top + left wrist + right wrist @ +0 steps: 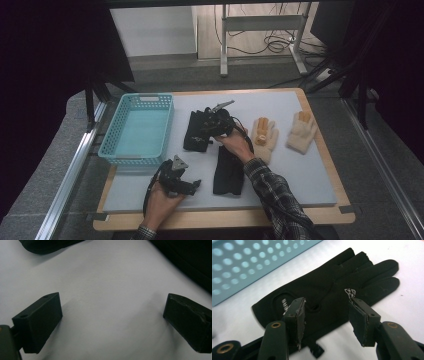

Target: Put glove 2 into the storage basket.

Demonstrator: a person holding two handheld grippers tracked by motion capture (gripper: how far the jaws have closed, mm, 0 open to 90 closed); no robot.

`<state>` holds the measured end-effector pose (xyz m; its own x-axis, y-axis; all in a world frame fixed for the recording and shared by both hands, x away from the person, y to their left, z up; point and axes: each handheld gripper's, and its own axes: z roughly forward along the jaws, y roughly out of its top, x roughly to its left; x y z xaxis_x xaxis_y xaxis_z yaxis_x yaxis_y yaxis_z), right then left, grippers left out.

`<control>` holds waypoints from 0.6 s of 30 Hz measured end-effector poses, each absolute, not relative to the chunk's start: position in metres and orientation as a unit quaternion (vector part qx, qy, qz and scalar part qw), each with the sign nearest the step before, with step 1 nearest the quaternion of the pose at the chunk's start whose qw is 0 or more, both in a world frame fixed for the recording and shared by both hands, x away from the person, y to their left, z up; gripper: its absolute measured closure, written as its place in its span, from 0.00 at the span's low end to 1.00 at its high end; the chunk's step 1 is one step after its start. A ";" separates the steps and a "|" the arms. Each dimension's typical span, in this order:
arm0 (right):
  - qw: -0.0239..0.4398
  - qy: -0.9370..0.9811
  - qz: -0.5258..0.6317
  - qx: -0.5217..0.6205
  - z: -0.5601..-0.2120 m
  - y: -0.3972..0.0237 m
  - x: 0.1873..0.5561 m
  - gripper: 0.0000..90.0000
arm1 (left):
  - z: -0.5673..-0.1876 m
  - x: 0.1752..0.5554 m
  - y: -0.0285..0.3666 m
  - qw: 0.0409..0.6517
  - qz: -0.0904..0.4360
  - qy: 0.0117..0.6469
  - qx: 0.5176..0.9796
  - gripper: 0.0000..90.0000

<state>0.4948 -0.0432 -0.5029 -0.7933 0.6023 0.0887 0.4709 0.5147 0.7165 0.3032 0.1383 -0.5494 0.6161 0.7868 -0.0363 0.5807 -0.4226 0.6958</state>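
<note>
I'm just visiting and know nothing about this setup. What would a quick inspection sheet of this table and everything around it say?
Surface: pale grey mat on a wooden-edged table.
Job's things: black fabric glove lying flat beside the basket, under the right gripper; second black glove nearer the person.
Clutter: light blue perforated plastic basket, nothing seen inside; two cream knitted gloves at the right.
Grippers: right gripper jaws apart over the black glove, not pressing it; left gripper jaws wide over bare mat.
Cables: black cable trailing from the left gripper; loose wires on the floor beyond.
Surroundings: metal frame legs, grey floor, dark curtains.
</note>
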 end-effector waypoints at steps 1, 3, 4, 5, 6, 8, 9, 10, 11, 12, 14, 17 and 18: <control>0.084 0.865 0.379 0.317 -0.509 -0.038 0.500 0.43 | -0.549 0.303 0.138 0.345 0.149 0.412 0.830 0.03; 0.087 0.867 0.375 0.318 -0.514 -0.032 0.503 0.40 | -0.549 0.303 0.138 0.345 0.149 0.412 0.830 0.03; 0.087 0.867 0.375 0.318 -0.514 -0.032 0.503 0.40 | -0.549 0.303 0.138 0.345 0.149 0.412 0.830 0.03; 0.090 0.868 0.372 0.316 -0.516 -0.029 0.504 0.38 | -0.549 0.303 0.138 0.345 0.149 0.412 0.830 0.03; 0.096 0.872 0.366 0.312 -0.519 -0.026 0.505 0.38 | -0.549 0.303 0.138 0.345 0.149 0.412 0.830 0.03; 0.113 0.883 0.340 0.302 -0.527 -0.020 0.507 0.43 | -0.549 0.303 0.138 0.345 0.149 0.412 0.830 0.03; 0.113 0.883 0.340 0.302 -0.527 -0.020 0.507 0.43 | -0.549 0.303 0.138 0.345 0.149 0.412 0.830 0.03; 0.106 0.880 0.347 0.307 -0.528 -0.021 0.507 0.52 | -0.549 0.303 0.138 0.345 0.149 0.412 0.830 0.03; 0.112 0.878 0.346 0.311 -0.529 -0.021 0.508 0.62 | -0.549 0.303 0.138 0.345 0.149 0.412 0.830 0.03; 0.111 0.877 0.348 0.312 -0.529 -0.021 0.507 0.67 | -0.549 0.303 0.138 0.345 0.149 0.412 0.830 0.03; 0.111 0.876 0.349 0.314 -0.529 -0.020 0.507 0.73 | -0.549 0.303 0.138 0.345 0.149 0.412 0.830 0.03; 0.101 0.877 0.350 0.314 -0.529 -0.016 0.505 0.92 | -0.549 0.303 0.138 0.345 0.149 0.412 0.830 0.03; 0.099 0.877 0.349 0.315 -0.529 -0.015 0.505 0.95 | -0.549 0.303 0.138 0.345 0.149 0.412 0.830 0.03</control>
<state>0.5048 -0.0150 -0.5287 -0.7819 0.6217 0.0466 0.4840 0.5582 0.6739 0.3032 0.1383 -0.5495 0.6166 0.7864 -0.0361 0.5809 -0.4235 0.6952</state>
